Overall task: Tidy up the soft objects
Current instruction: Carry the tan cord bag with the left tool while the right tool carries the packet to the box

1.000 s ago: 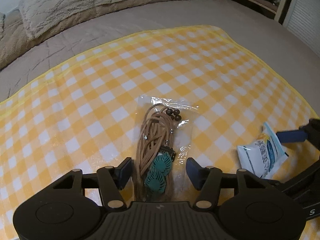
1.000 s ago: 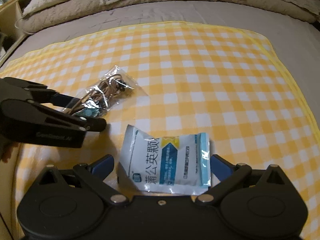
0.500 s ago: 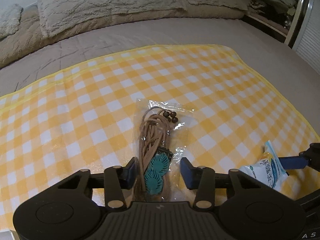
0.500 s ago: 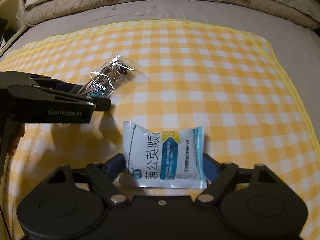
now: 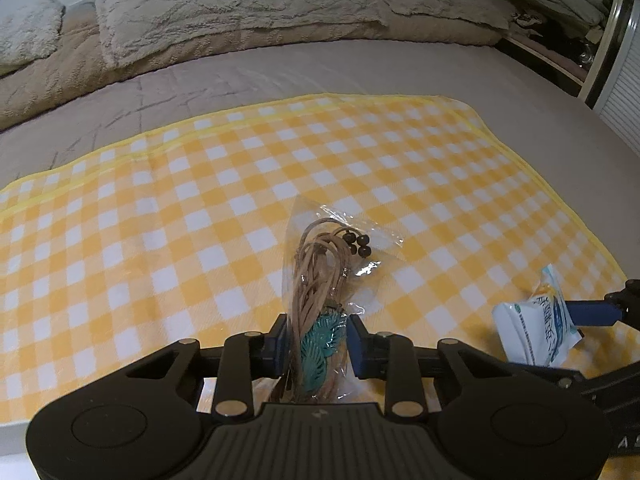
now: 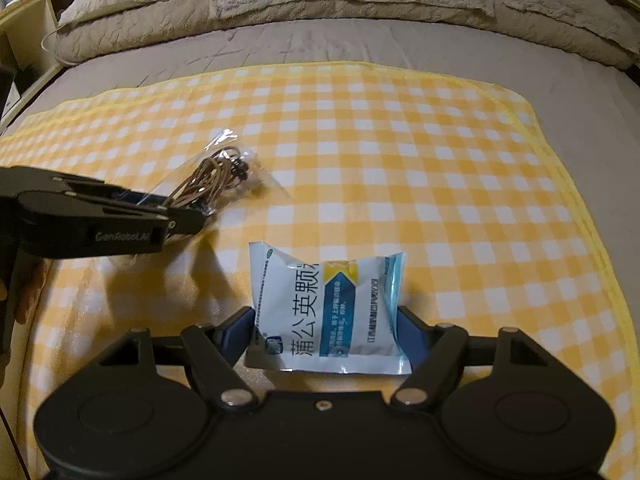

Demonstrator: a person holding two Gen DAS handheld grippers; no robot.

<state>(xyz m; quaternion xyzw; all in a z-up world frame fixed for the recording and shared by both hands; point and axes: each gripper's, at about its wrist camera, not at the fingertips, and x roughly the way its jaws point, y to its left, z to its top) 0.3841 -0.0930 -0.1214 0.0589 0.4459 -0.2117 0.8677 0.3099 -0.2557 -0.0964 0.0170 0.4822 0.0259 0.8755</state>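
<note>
On the bed, across the yellow checked blanket, my right fingers are closing on the white sachet, pads touching; my left fingers are closing around the clear cord bag, pinching it.

A soft, matt woven cloth in yellow and white checks is seen spread over a matt quilted bedspread. Tan cords, dark beads and teal leaf pendants (metal or enamel cannot be told) are sealed in a clear, crinkled, glossy plastic bag. A glossy printed foil-like sachet is shown creased. Each hand-held gripper is moulded in matt black plastic, with blue pads. The pillows are covered in rough, textured fabric.
</note>
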